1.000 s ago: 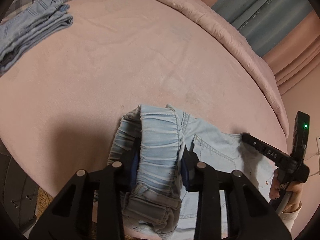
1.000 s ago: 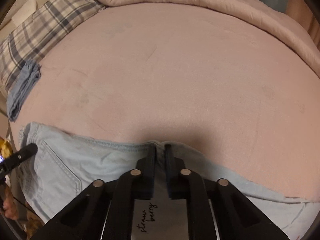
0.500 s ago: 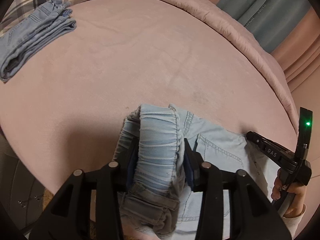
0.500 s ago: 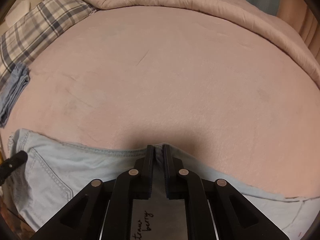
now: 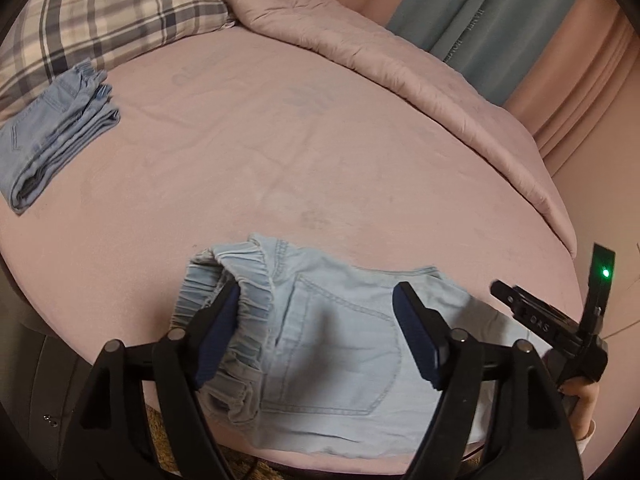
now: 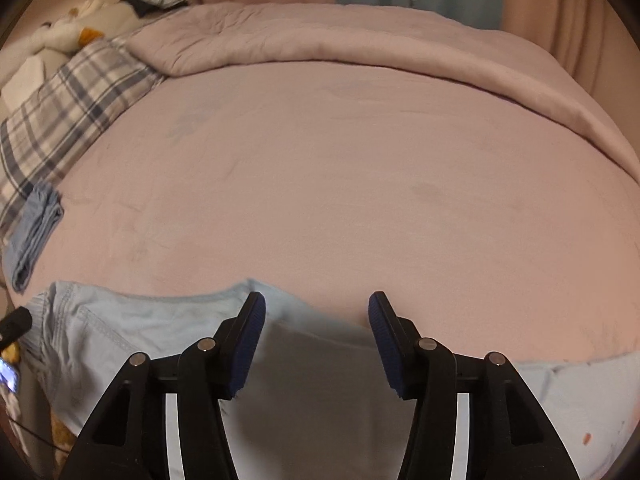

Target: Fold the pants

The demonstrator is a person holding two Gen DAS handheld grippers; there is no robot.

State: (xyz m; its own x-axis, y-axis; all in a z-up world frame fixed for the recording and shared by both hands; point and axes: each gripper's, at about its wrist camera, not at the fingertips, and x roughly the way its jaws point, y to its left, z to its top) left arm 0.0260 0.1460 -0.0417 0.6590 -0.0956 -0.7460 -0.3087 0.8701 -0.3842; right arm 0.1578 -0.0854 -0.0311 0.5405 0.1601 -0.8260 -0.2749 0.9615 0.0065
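Both tools have let go since half a second ago: your left tool (image 5: 316,312), then clamped on the elastic waistband (image 5: 244,280), is now standing wide apart, and your right tool (image 6: 316,320), then pinched together on the fabric edge, is likewise spread.

Item, left tool: its left pad is touching the bunched waistband; its right pad is hanging over the back pocket (image 5: 340,344), and you cannot tell whether it is touching the cloth. It is holding nothing.

Item, right tool: it is gripping nothing, its fingers reaching forward above the upper edge of the denim. In the left wrist view it is showing at the right edge, tilted, with a green light glowing and your right hand (image 5: 580,400) wrapping the handle.

Item, light blue pants (image 5: 332,352): they are lying flat along the near edge of the bed (image 5: 280,140), waistband rumpled at your left, legs running off to your right.

Item, folded jeans (image 5: 56,132): they are resting well apart, just beside the plaid pillow (image 5: 108,12). A pink comforter (image 5: 400,68) is lying bunched along the far side.
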